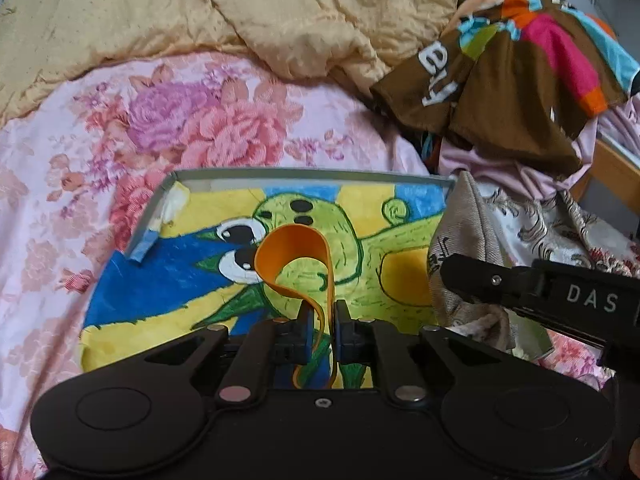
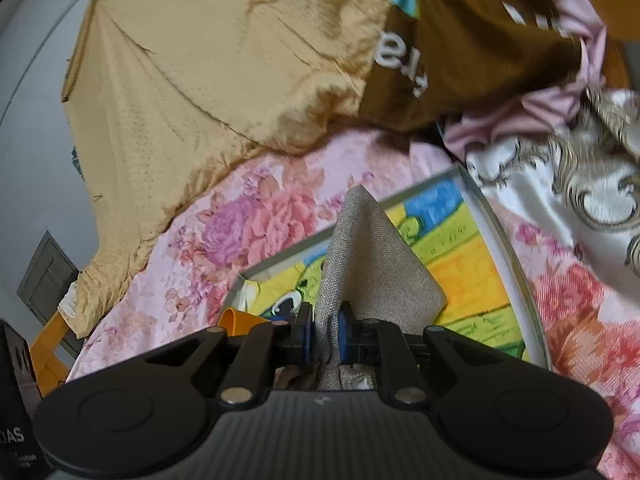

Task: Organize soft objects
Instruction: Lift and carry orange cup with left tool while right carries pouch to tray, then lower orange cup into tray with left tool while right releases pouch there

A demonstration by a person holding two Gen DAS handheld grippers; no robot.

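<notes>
My left gripper is shut on an orange rubber band, whose loop curls up in front of the fingers over a painted cartoon board. The right gripper is shut on a beige woven cloth, which rises in a peak ahead of its blue pads. From the left wrist view that cloth hangs at the right, with the other gripper's black body beside it. The orange band peeks out at the left in the right wrist view, above the board.
The board lies on a pink floral bedsheet. A yellow-tan quilt is heaped behind. A brown multicoloured garment and a white patterned fabric lie at the right. A wooden bed rail shows far right.
</notes>
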